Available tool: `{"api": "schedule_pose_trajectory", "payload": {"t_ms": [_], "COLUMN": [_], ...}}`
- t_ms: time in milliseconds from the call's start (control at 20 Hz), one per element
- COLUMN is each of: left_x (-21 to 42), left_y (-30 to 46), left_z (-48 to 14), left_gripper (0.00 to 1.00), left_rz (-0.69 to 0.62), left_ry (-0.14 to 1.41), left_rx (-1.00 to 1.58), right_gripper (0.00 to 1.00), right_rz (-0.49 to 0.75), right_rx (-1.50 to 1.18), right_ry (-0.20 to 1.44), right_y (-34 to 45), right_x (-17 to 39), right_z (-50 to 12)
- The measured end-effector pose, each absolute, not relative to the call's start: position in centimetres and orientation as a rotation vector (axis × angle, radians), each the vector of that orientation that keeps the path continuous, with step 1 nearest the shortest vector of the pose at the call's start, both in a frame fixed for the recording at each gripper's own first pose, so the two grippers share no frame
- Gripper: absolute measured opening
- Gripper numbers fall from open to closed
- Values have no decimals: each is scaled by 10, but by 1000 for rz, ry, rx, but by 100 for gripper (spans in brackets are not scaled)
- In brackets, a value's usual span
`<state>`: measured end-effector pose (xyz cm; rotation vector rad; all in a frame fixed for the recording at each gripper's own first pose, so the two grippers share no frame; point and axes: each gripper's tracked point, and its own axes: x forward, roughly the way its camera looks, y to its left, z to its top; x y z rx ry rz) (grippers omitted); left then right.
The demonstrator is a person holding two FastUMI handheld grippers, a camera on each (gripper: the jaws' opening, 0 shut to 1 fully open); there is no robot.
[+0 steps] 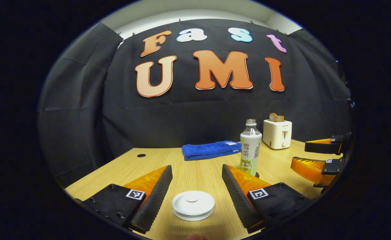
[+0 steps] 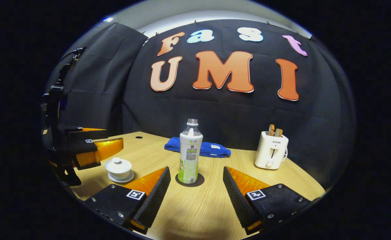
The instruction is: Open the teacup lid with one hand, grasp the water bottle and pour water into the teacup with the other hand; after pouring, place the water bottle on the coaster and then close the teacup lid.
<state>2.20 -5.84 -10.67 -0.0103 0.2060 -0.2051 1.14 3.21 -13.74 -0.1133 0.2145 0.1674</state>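
A white lidded teacup (image 2: 118, 167) stands on its saucer at the left of the wooden table (image 2: 292, 176). In the left gripper view its lid (image 1: 193, 204) lies low between the fingers of my left gripper (image 1: 197, 196), which is open and apart from it. The right gripper view has that left gripper (image 2: 107, 142) hovering just above and behind the cup. An uncapped water bottle (image 2: 190, 156) with a green and white label stands upright on a dark round coaster (image 2: 202, 181). My right gripper (image 2: 195, 196) is open, a short way in front of the bottle (image 1: 250, 148).
A cream toaster (image 2: 270, 153) with bread slices stands at the back right. A folded blue towel (image 2: 212, 149) lies behind the bottle near the wall. A small round hole (image 1: 141, 155) marks the table's far left. The right gripper (image 1: 302, 155) shows at the right edge.
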Motion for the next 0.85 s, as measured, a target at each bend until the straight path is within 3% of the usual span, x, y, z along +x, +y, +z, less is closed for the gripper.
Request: {"api": "schedule_pose_trajectory", "payload": {"t_ms": [300, 600, 800, 850], "left_x": [5, -7, -20, -22], "left_y": [-46, -34, -29, -27], "left_z": [-42, -18, 1, 6], "left_gripper": [97, 94, 94, 98], "left_rz": [-160, -124, -102, -98], "left_ry": [61, 35, 6, -1], "left_rx": [-15, -64, -66, -63], "right_gripper": [95, 95, 95, 95], "right_rz": [124, 71, 98, 95], "right_rx": [-71, -85, -51, -49], "right_ry": [110, 64, 73, 65], "right_y": [31, 17, 21, 19], "right_x": [0, -15, -25, -27], "right_z": [-88, -58, -50, -45]}}
